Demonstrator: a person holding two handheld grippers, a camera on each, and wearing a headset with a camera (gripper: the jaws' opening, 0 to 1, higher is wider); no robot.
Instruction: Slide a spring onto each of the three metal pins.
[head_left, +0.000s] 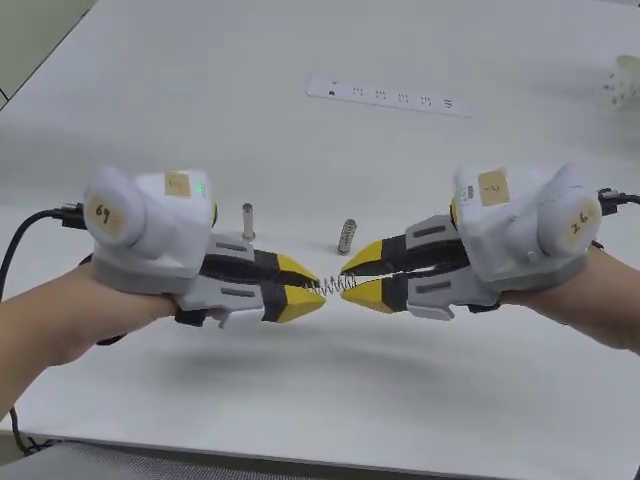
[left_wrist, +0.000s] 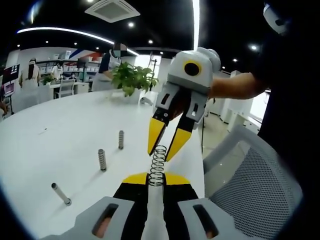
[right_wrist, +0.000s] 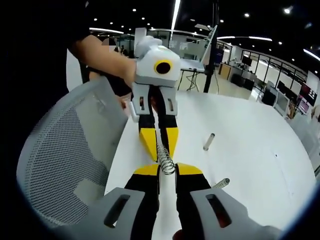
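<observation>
Jaws of the left gripper (head_left: 320, 290) pressed together on one end of the spring (head_left: 335, 285). Jaws of the right gripper (head_left: 345, 283) spread, straddling the other end. Spring held off the white counter (head_left: 200, 100). Bare pin (head_left: 248, 220) at 11 o'clock of the spring, sprung pin (head_left: 346, 236) at 12, power strip (head_left: 390, 97) beyond. Open office, ceiling lights, potted plant (left_wrist: 131, 77).

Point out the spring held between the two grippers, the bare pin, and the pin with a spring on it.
spring (head_left: 338, 285), head view, its middle coils.
bare pin (head_left: 248, 221), head view, middle of the shaft.
pin with a spring on it (head_left: 347, 236), head view, coils halfway up.
</observation>
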